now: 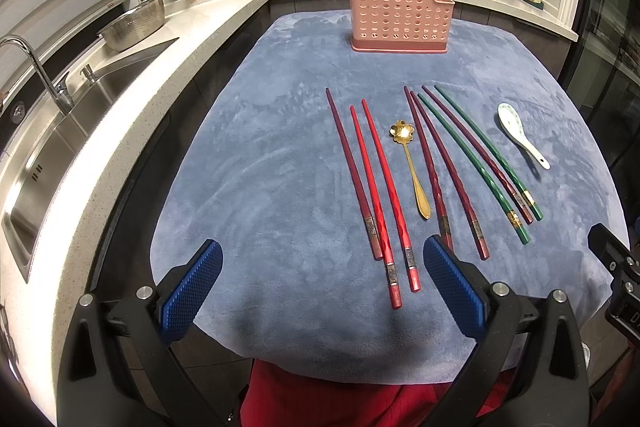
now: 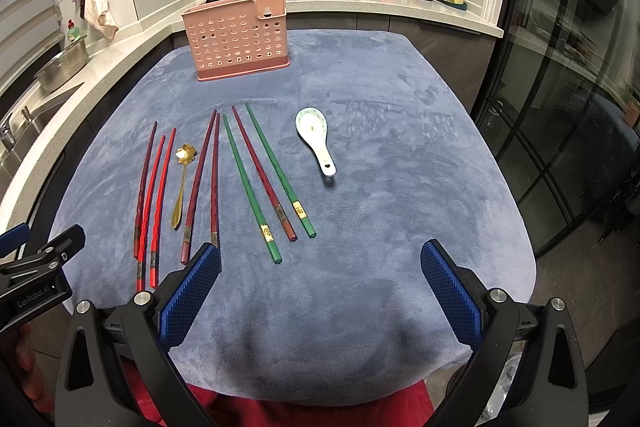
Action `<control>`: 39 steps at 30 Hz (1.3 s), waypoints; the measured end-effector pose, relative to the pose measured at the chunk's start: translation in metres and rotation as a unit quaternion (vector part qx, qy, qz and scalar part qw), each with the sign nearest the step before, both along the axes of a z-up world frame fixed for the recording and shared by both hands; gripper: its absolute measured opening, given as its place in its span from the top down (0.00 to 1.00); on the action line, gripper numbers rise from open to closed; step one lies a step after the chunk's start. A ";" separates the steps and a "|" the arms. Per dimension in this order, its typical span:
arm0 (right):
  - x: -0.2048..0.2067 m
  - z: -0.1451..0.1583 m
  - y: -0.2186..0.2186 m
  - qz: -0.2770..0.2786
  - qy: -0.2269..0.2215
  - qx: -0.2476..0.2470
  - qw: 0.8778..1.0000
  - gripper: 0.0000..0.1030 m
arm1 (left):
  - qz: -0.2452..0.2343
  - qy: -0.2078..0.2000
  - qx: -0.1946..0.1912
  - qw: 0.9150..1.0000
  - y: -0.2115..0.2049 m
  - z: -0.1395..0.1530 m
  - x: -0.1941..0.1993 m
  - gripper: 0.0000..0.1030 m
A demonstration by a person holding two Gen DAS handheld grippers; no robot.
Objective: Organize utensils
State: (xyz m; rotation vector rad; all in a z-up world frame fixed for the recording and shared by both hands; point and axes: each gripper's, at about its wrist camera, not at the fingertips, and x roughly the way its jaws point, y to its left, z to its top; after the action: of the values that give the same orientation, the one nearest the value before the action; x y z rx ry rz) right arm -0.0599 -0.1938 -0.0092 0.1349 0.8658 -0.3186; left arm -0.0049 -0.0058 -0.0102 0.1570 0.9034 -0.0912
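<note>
1. Utensils lie in a row on the blue cloth (image 1: 248, 187); the pink holder (image 1: 398, 13) stands upright at its far edge, well apart from them.
2. Take one piece at a time; start with the red chopsticks (image 1: 384, 195) just ahead of your left gripper (image 1: 322, 287); grasp near the banded end.
3. Left gripper: fingers spread wide, holding nothing.
4. Right gripper (image 2: 320, 287): likewise spread, empty; the white spoon (image 2: 316, 139) and green chopsticks (image 2: 250, 187) lie ahead.
</note>
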 end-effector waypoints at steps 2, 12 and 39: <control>-0.001 0.000 0.000 0.000 0.000 0.000 1.000 0.07 | 0.000 0.000 0.000 1.000 0.000 0.000 0.001 0.07; -0.001 0.000 -0.001 0.000 0.000 0.001 1.000 0.07 | -0.007 0.008 -0.003 1.000 -0.004 -0.002 0.000 0.07; 0.056 -0.037 -0.032 -0.014 0.033 0.015 0.999 0.07 | 0.034 0.097 -0.028 0.994 0.007 -0.068 0.093 0.10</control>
State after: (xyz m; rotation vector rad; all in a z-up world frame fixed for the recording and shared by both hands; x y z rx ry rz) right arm -0.0035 -0.2256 -0.0463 0.1642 0.9339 -0.3375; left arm 0.0884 0.0014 -0.0787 0.0662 1.0977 -0.0695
